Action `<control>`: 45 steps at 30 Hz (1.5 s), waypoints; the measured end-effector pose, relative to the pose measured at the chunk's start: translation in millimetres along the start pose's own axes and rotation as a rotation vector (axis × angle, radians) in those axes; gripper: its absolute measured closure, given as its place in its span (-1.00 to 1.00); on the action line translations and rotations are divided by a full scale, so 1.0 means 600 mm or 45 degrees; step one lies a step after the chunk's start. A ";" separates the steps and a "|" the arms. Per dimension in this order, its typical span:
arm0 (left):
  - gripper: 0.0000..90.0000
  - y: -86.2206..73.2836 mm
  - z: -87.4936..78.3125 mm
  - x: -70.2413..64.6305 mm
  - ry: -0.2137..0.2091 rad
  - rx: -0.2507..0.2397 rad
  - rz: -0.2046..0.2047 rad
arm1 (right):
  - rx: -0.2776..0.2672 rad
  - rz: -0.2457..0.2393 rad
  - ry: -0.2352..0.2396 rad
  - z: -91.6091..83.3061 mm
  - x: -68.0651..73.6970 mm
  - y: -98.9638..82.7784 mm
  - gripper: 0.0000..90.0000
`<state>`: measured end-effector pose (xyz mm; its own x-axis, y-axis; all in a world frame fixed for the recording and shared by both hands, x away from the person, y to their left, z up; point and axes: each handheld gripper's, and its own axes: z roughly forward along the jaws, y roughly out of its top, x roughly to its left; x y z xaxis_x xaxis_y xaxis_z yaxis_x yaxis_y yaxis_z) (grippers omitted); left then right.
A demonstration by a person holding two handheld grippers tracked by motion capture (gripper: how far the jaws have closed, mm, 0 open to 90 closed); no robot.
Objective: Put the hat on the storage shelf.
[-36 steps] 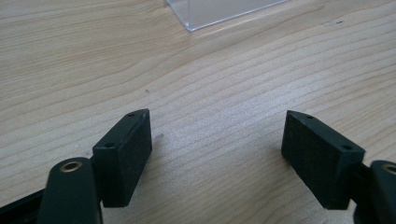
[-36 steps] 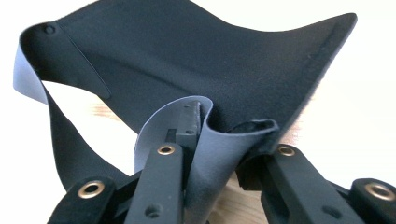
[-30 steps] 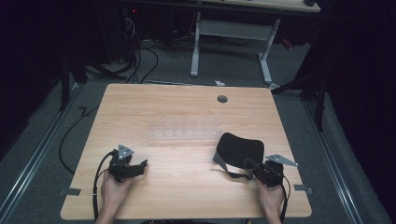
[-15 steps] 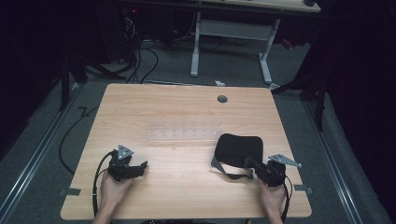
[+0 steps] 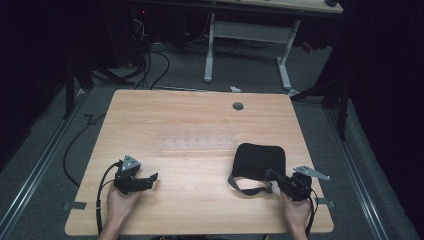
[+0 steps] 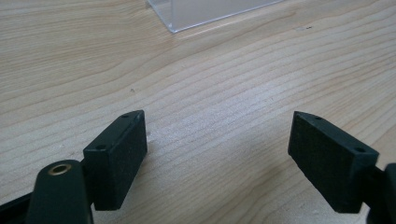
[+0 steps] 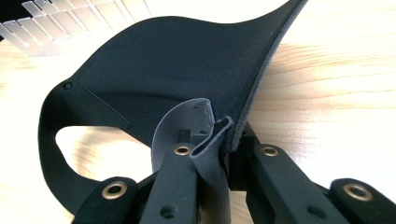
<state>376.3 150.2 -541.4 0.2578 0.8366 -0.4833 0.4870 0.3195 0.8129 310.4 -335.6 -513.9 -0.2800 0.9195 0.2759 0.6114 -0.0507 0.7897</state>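
Black soft fabric mask lies at the table's 4 o'clock. Right gripper pinches its folded strap edge; likely light, limp, best gripped at the hem. Left gripper, 8 o'clock, gapes wide, empty.

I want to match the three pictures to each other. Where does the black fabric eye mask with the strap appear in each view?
High view: the black fabric eye mask lies right of centre on the light wooden table, its near edge in the right tongs.
Left gripper view: not in it.
Right gripper view: it spreads across the centre, pinched at the bottom.
Shared landmark: the clear plastic ribbed tray.
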 end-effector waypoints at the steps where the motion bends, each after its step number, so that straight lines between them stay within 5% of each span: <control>1: -0.55 0.000 0.000 0.000 0.000 0.000 0.000 | 0.000 0.000 0.000 0.000 0.000 0.000 0.88; 21: -0.59 -0.002 -0.008 -0.015 -0.050 0.006 0.017 | -0.019 0.015 0.073 -0.038 -0.004 0.013 0.89; 31: -0.59 -0.001 -0.018 -0.041 -0.127 0.047 0.031 | -0.023 0.017 0.123 -0.049 0.004 0.018 0.89; 45: -0.60 0.006 -0.037 -0.085 -0.232 0.051 0.120 | 0.007 -0.025 0.207 -0.054 0.035 0.044 0.88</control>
<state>346.4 118.5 -506.8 0.4485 0.7664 -0.4598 0.4857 0.2229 0.8452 296.4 -330.1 -469.2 -0.4079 0.8450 0.3460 0.6089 -0.0307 0.7927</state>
